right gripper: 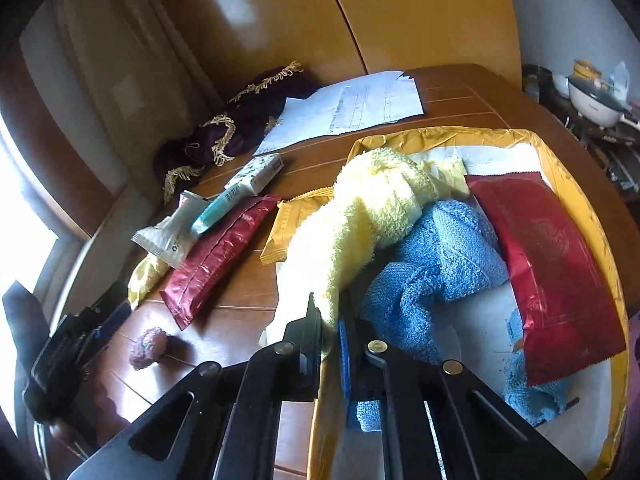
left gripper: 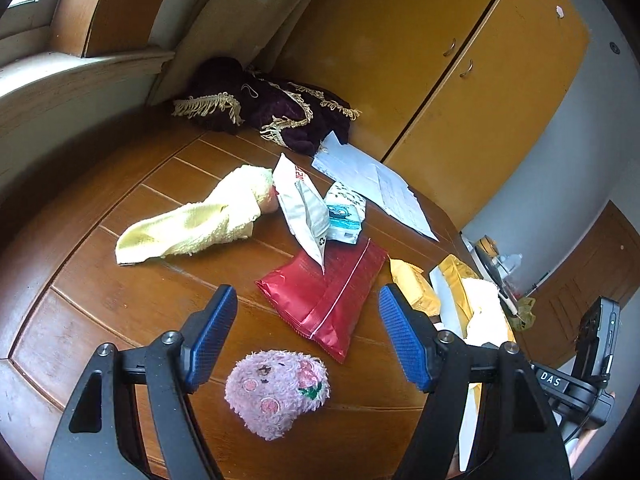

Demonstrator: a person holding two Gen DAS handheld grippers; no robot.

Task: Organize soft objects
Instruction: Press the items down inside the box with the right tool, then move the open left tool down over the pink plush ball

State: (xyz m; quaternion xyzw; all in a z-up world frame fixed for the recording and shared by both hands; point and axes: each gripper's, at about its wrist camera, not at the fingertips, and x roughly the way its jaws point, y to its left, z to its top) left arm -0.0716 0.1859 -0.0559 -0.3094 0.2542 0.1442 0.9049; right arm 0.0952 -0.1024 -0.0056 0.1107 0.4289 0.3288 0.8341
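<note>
Draping half over the rim of the shallow gold-edged tray [right gripper: 576, 216], the fluffy pale-yellow towel [right gripper: 380, 208] is pinched at its near end by the right gripper [right gripper: 330, 332], whose jaws are clamped together on the fabric. If that towel is let go where it hangs, my guess is its tail slides back onto the brown wooden table [left gripper: 120, 304], or drags the knitted blue cloth [right gripper: 440, 264] beneath it. The left gripper [left gripper: 308, 308] hovers with its blue pads wide apart above the fuzzy pink plush toy [left gripper: 278, 394], which lies on the table outside the tray; closing off-centre could squirt it sideways against the glossy red foil pouch [left gripper: 328, 296].
</note>
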